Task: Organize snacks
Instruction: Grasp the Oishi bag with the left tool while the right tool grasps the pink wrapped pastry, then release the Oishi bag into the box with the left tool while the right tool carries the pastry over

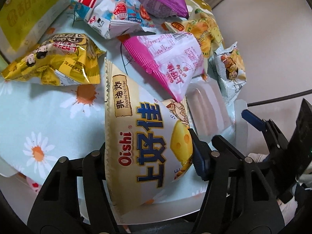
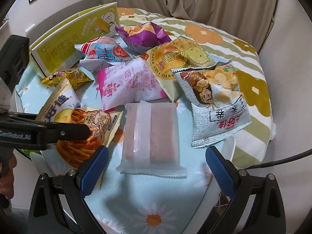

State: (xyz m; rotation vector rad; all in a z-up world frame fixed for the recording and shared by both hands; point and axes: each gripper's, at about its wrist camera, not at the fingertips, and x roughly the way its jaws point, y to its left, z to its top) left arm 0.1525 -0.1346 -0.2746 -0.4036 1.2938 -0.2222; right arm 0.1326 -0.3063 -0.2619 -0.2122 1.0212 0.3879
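My left gripper (image 1: 150, 156) is shut on a cream Oishi cheese-stick bag (image 1: 144, 136), which also shows in the right wrist view (image 2: 81, 120) at the left. My right gripper (image 2: 156, 167) is open around the near end of a clear pack of pink wafers (image 2: 151, 136), fingers apart from it on both sides. The pack also shows in the left wrist view (image 1: 208, 107). Other bags lie behind: pink (image 2: 124, 83), silver chips (image 2: 216, 101), yellow corn (image 2: 175, 60), purple (image 2: 142, 33), red-and-blue (image 2: 103, 52) and gold (image 2: 68, 78).
A yellow-green open box (image 2: 64, 46) stands at the back left. The snacks lie on a light blue daisy-print cloth (image 2: 136, 204). A striped flower cushion (image 2: 243, 58) lies behind at the right. A black cable (image 2: 273, 161) runs at the right.
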